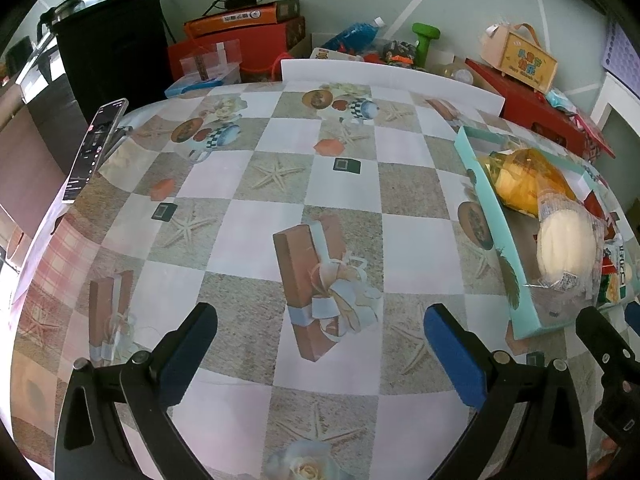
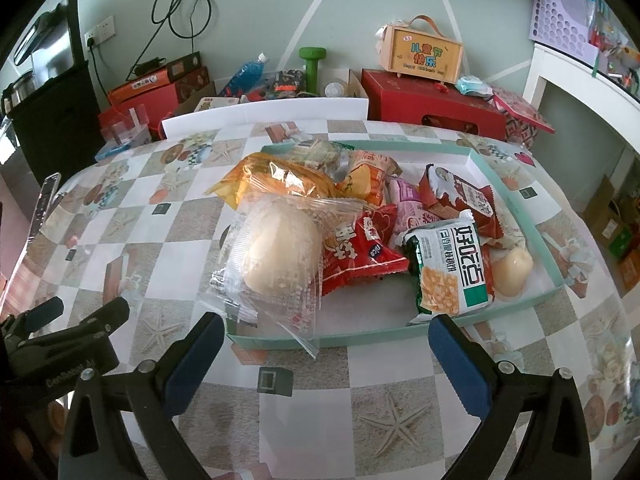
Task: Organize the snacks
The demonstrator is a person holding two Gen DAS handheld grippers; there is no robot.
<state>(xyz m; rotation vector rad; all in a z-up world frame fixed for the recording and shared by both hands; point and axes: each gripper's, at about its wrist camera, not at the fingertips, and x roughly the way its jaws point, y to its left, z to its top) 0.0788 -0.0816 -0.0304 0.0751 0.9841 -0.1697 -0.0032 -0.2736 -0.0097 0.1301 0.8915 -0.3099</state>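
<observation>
Both grippers are spread wide, holding nothing. Just ahead of the right gripper (image 2: pixel 326 344) sits the tray (image 2: pixel 516 304) heaped with snacks (image 2: pixel 360 248); the left gripper (image 1: pixel 320 338) hovers over tablecloth (image 1: pixel 248 240), tray to its right, possibly overfilled.

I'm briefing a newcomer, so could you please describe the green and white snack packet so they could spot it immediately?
Find the shallow teal tray on the checked tablecloth. Along its near edge, right of the red packet, lies the green and white packet. It alone has large black lettering on white and a picture of yellow kernels.
</observation>
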